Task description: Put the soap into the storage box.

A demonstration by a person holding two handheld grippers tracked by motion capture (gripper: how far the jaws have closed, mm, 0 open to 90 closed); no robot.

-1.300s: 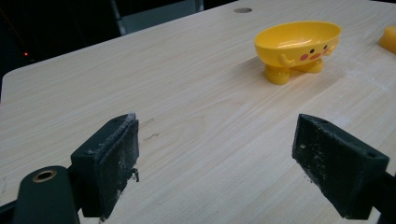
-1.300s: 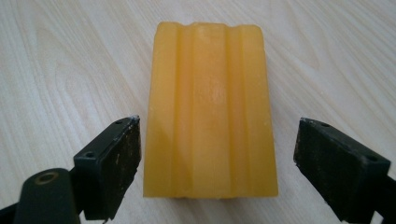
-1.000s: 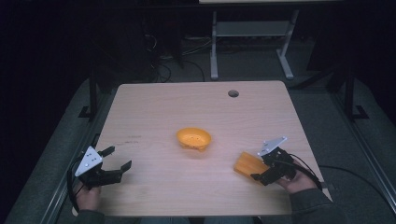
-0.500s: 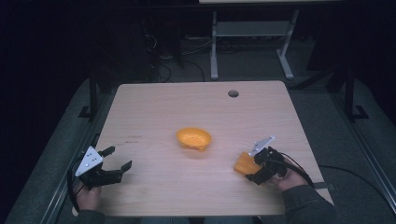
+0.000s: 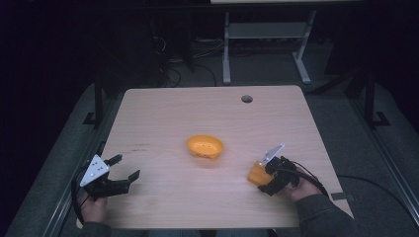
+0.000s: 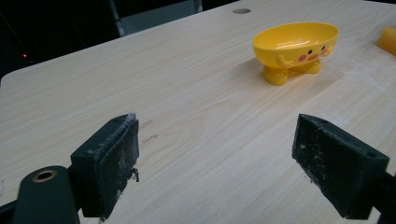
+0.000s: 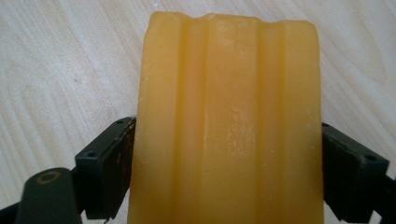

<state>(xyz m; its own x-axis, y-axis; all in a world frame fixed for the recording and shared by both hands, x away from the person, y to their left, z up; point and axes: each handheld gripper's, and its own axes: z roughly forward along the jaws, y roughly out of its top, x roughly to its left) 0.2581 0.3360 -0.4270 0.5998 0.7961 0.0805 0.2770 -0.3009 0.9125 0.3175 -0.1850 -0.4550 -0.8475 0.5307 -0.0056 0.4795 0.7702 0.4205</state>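
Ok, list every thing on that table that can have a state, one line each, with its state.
Soap bar: clamped between the right gripper's jaws, at the table's right side.
Soap dish: upright on its feet, empty, mid-table.
Right gripper: shut on the soap bar.
Left gripper: jaws wide apart, holding nothing, near the table's left front.
Table: bare wood with a round hole near the far edge.
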